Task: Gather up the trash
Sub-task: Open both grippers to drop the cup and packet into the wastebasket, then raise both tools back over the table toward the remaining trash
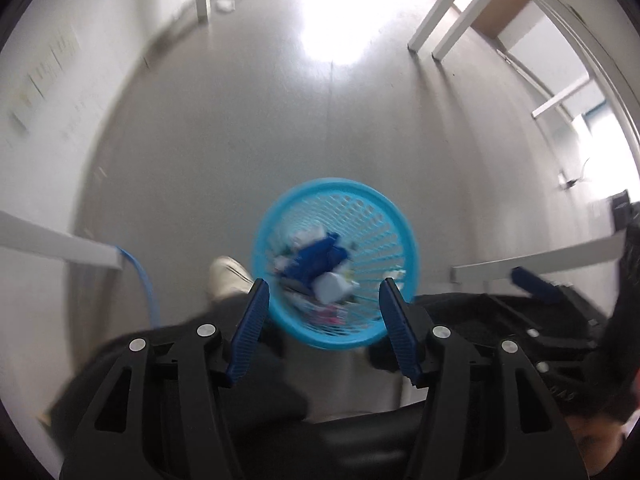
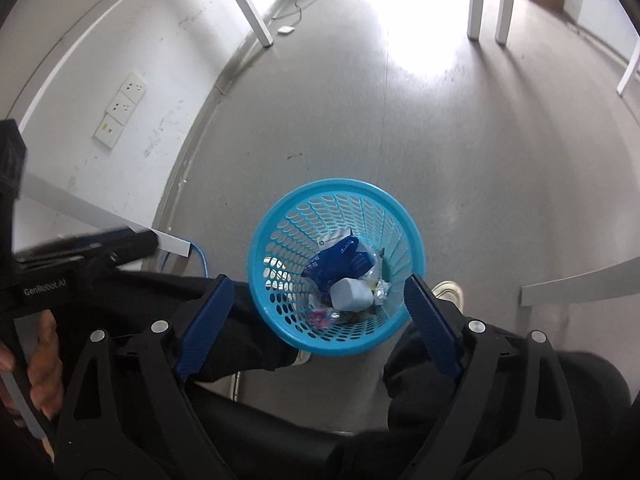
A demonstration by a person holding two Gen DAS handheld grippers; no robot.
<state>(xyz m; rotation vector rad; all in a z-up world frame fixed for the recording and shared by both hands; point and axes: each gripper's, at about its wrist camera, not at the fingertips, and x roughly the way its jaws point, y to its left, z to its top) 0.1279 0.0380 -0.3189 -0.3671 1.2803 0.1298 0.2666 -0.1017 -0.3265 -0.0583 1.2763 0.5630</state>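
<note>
So the blue mesh wastebasket [image 2: 335, 267] is sitting on the grey floor [image 2: 460, 140] right between the person's feet, and it's already got stuff in it: a blue printed wrapper [image 2: 340, 260], a white crumpled piece [image 2: 351, 295], some clear plastic and a bit of pink at the bottom. Both tools hang above it looking pretty much straight down. The right tool [image 2: 316, 308] is released, jaws spread wide with nothing between them, and the basket mouth lies dead ahead between its blue pads. The left tool [image 1: 324, 308] is the same deal, spread wide and empty, with the basket [image 1: 335, 264] just ahead, though that view is smeared by motion blur. Neither hand looks clearly nearer; the basket is centered under both. It's round, so no real long axis to line up with. My guess is the dropping part is done and whatever comes next means reaching away from the basket. A white table leg [image 2: 172, 244] stands near it, off to one side.
</note>
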